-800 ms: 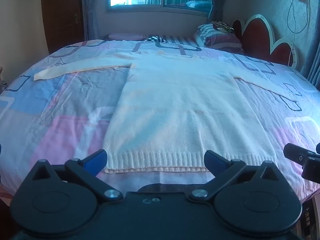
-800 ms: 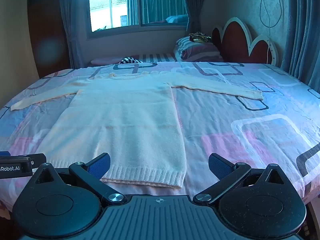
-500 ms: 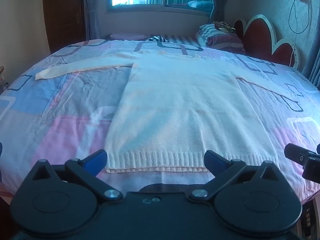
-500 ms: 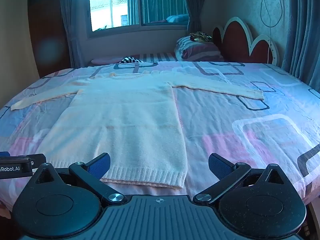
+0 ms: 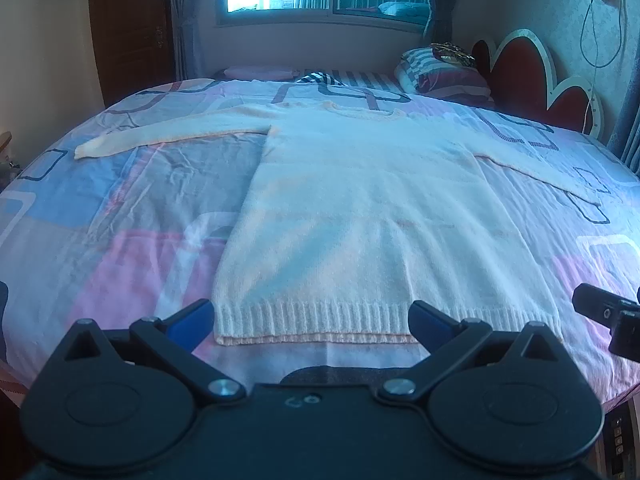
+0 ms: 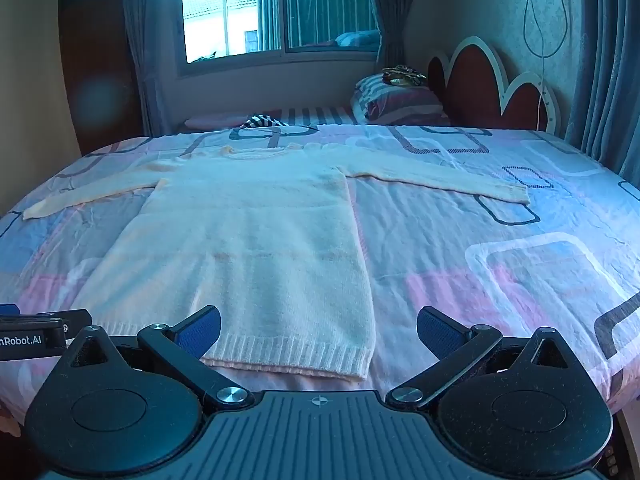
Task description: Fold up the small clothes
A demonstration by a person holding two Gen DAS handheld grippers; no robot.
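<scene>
Here we are at the foot of the bed, and the cream knitted long-sleeved sweater (image 5: 360, 216) lies flat on its front across the pastel patchwork bedsheet (image 5: 120, 208), both sleeves stretched out to the sides and the neckline toward the far window. The left gripper (image 5: 310, 320) hovers just short of the ribbed hem (image 5: 312, 320), jaws spread wide and holding nothing. The right gripper (image 6: 318, 330) sits beside it, jaws released too, lined up near the hem's right corner (image 6: 360, 364).

Nothing is folded yet, so I'd say the opening fold is the step in hand. To do it well, each gripper should pinch a clean corner or a sleeve end, taking both knit layers together but not the sheet beneath. Lift low, carry the cloth over evenly, and keep the edges parallel so the fold lands square.

The knit looks soft, thick and slightly fuzzy, smooth across the body, with a faint horizontal crease at mid-length. It will likely drape and stretch if pulled unevenly.
</scene>
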